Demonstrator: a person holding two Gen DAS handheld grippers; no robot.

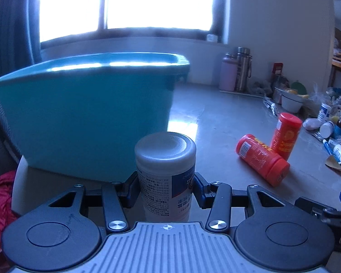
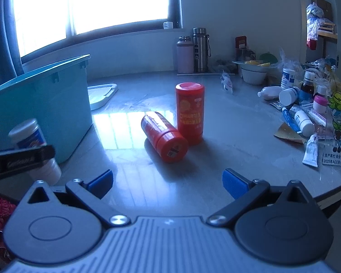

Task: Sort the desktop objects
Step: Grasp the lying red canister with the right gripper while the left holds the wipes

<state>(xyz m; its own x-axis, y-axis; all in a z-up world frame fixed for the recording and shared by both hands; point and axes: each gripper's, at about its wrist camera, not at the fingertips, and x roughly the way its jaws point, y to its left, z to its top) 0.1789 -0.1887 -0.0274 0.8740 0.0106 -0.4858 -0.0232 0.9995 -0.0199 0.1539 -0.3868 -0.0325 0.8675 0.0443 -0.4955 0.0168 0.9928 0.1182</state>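
My left gripper is shut on a white bottle with a grey cap and a blue and white label, held upright just in front of the teal bin. The right wrist view shows that same white bottle beside the teal bin, partly behind the left gripper's dark finger. Two red bottles stand out on the table: one lying on its side and one standing behind it. My right gripper is open, short of the lying red bottle, with nothing between its blue pads.
A white lid lies behind the bin. Two flasks stand by the far wall. A white bowl and a heap of small bottles, tubes and packets crowd the table's right side. Red cloth lies off the table's left edge.
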